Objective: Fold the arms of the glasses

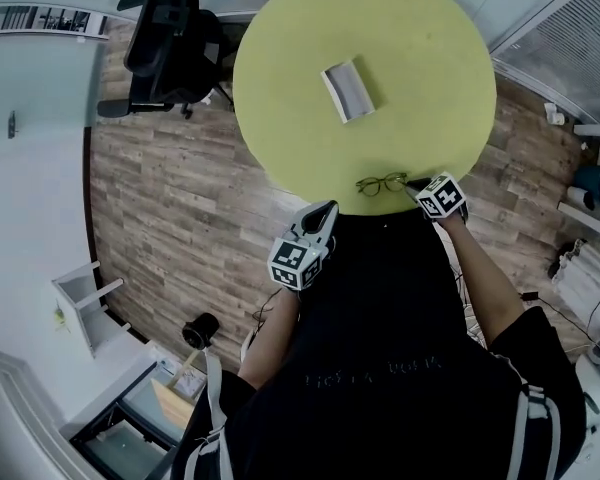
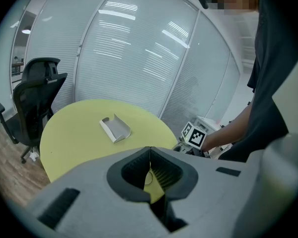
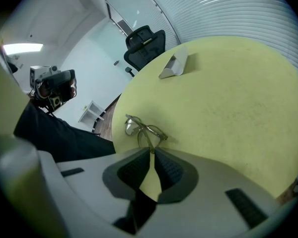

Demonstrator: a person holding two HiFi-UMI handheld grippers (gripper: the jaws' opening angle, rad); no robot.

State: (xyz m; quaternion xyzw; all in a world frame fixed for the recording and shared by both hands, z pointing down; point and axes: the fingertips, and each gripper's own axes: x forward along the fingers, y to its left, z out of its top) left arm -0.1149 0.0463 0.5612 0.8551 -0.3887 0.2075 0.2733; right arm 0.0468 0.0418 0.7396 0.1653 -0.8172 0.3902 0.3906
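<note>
**Right claw at the glasses' right end, left claw hanging back**

The glasses [image 1: 382, 183] lie at the near edge of the round yellow tabletop [image 1: 280, 68], just in front of the person. In the head view their front runs left to right along that edge.

The right claw [image 1: 418, 189] comes in from the right and touches that end of the frame. In the right gripper view its jaws are drawn together at the tips. One temple arm runs from the frame straight back into those tips, so the claw appears to pinch the arm's end. The lenses lie ahead of the claw and to its left, and the arm's long axis points almost along the claw's own line.

The left claw [image 1: 326, 212] sits off the tabletop, below its near edge. It is to the left of the glasses and well apart from them. Its jaws are closed, tip to tip, with nothing between them, and it points up toward the frame.

By my reading, the fold turns on the pinched arm. It has to swing about its hinge toward the lenses, which means leftward across the frame. The right claw is the nearer one and is placed for that sweep. The frame is light and nothing braces it, so it may slide along the tabletop unless the left claw comes in to steady the far end.
</note>
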